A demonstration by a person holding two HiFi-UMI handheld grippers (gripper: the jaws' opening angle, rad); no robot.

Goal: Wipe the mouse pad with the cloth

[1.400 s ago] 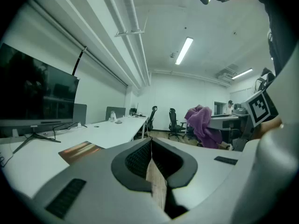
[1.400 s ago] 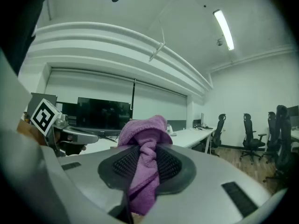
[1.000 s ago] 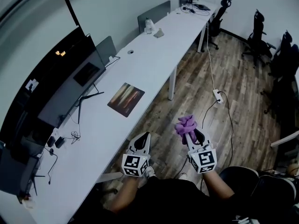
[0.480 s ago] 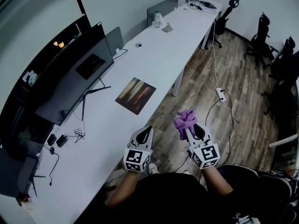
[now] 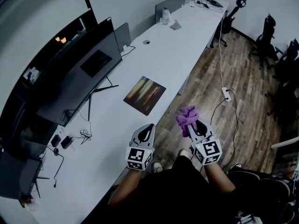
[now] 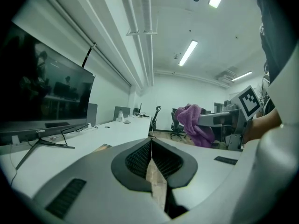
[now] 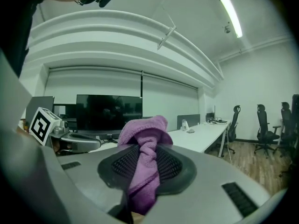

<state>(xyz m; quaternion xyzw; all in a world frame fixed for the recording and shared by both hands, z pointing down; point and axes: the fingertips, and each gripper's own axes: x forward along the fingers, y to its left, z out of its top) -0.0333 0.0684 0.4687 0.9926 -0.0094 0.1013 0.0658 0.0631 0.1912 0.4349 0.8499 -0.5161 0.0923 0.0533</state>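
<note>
A dark mouse pad [image 5: 145, 94] with a streaked picture lies on the long white desk [image 5: 140, 66], near its front edge. The purple cloth [image 5: 187, 118] is bunched between the jaws of my right gripper [image 5: 194, 126], which is shut on it and hangs over the wooden floor, right of the desk. The same cloth [image 7: 142, 167] fills the right gripper view. My left gripper [image 5: 146, 133] hovers at the desk's front edge, below the pad, jaws shut with nothing between them. In the left gripper view the cloth [image 6: 194, 125] shows at the right.
A large dark monitor [image 5: 77, 78] stands on the desk left of the pad, with cables [image 5: 77, 134] near its stand. A power strip [image 5: 227, 94] and cord lie on the floor. Office chairs [image 5: 268, 36] stand at the right. Small items [image 5: 168, 20] sit at the desk's far end.
The view has shifted, so the desk and pad sit further right and nearer the grippers. Both grippers keep their pose; the cloth stays held.
</note>
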